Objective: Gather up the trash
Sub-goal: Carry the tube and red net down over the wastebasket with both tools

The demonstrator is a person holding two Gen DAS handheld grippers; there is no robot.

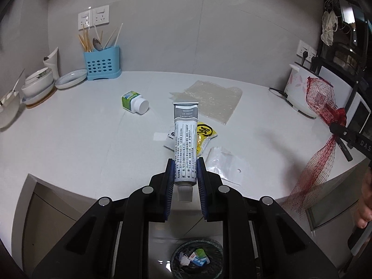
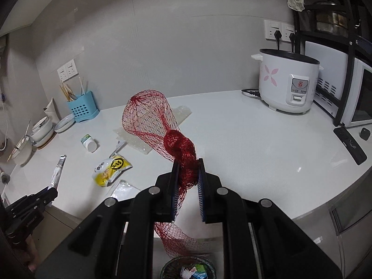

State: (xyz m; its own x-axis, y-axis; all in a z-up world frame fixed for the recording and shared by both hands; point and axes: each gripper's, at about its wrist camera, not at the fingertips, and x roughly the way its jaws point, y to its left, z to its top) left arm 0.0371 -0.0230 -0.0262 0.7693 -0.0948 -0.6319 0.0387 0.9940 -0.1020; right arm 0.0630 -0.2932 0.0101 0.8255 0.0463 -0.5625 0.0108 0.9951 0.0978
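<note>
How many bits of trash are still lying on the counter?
5: a bottle on its side at left, a clear sheet at the back, a yellow packet, a white wrapper, and a clear bag. More may be hidden.

White counter [image 2: 244, 139] bearing a blue utensil caddy [image 1: 102, 62], stacked bowls [image 1: 38, 84] and plate [image 1: 71, 79] at left, rice cooker [image 2: 288, 81] and remote [image 2: 350, 145] at right.

Home kitchen. White countertop [image 2: 244, 144] against a grey wall; rice cooker [image 2: 288, 81] plugged into wall sockets [image 2: 279, 30]; blue cutlery holder [image 1: 102, 62] with chopsticks and spoon; stacked bowls [image 1: 38, 82]; microwave [image 2: 362, 102] on a black rack
</note>
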